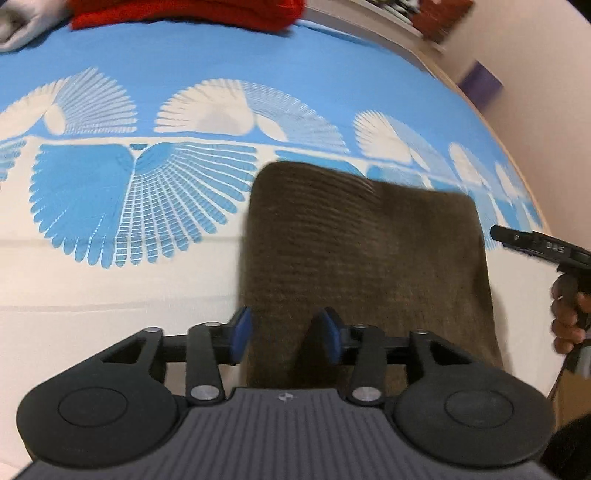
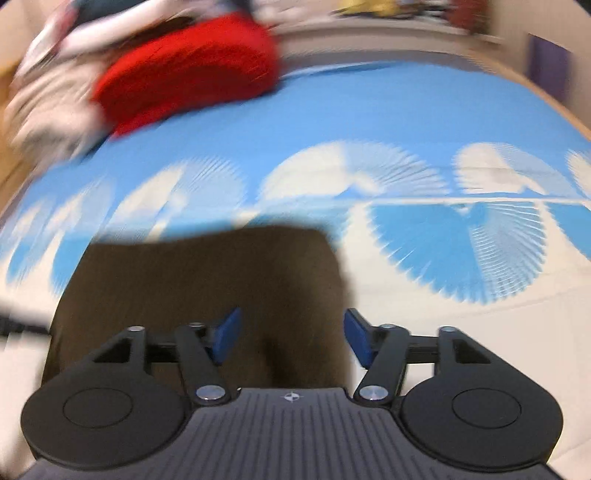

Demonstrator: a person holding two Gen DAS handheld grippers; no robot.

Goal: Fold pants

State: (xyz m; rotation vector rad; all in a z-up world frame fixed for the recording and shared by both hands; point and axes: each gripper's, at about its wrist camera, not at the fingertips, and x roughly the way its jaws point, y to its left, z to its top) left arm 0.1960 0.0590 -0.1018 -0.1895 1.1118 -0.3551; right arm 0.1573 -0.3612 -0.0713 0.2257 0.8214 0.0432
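The brown ribbed pants (image 1: 369, 258) lie folded into a flat rectangle on the blue-and-white bedsheet (image 1: 110, 280). My left gripper (image 1: 285, 334) hovers over the near left corner of the pants. Its blue pads (image 1: 242, 332) stand apart with nothing pinched; it is open. In the blurred right wrist view, my right gripper (image 2: 291, 338) is open wide over the near right part of the pants (image 2: 207, 280), and its pads (image 2: 356, 339) are clear of the cloth. From the left wrist view, the right gripper (image 1: 535, 247) and the hand (image 1: 569, 314) holding it show beside the pants' right edge.
A red garment (image 1: 184, 14) (image 2: 192, 70) lies at the far side of the bed, with pale clothes (image 2: 48, 99) heaped to its left. The bed's wooden edge (image 1: 461, 85) runs along the right, with a wall and a purple object (image 1: 480, 85) beyond.
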